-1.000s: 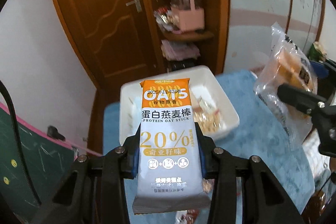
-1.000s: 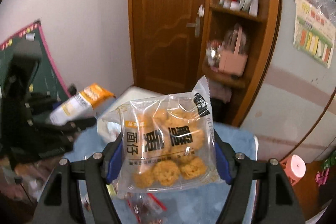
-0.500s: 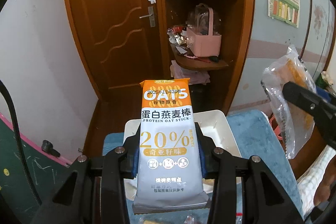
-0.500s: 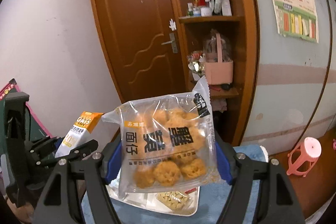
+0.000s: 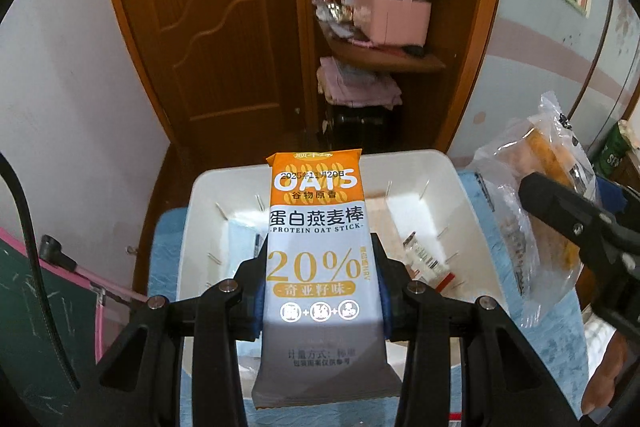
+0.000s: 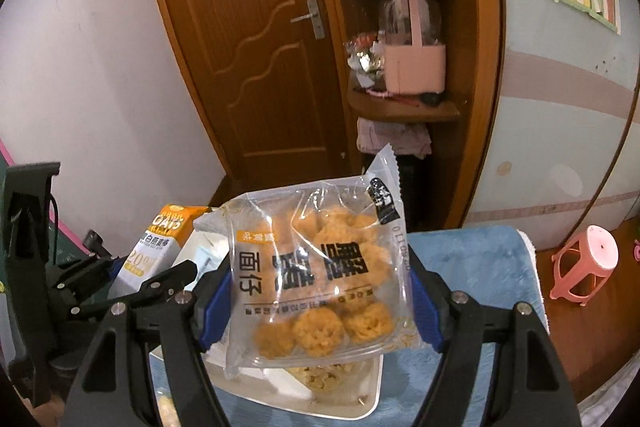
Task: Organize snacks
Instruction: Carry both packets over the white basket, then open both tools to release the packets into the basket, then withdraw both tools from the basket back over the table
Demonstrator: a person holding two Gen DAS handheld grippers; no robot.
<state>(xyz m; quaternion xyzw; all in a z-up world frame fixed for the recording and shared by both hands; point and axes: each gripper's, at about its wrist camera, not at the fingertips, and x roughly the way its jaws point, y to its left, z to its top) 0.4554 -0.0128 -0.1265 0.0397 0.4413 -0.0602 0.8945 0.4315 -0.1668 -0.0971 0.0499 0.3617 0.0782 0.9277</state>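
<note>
Above white bin: left gripper clamps orange-white oat bar; right gripper pinches clear snack bag.

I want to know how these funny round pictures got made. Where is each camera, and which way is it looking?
Left wrist: sits on the left gripper, looking along its fingers at the oat stick packet above the white tray; a bit of a hand shows low right.
Right wrist: sits on the right gripper, looking at the clear bag of round snacks; no hand shows.
Shared: both packets, tray, brown door, pink basket.
</note>
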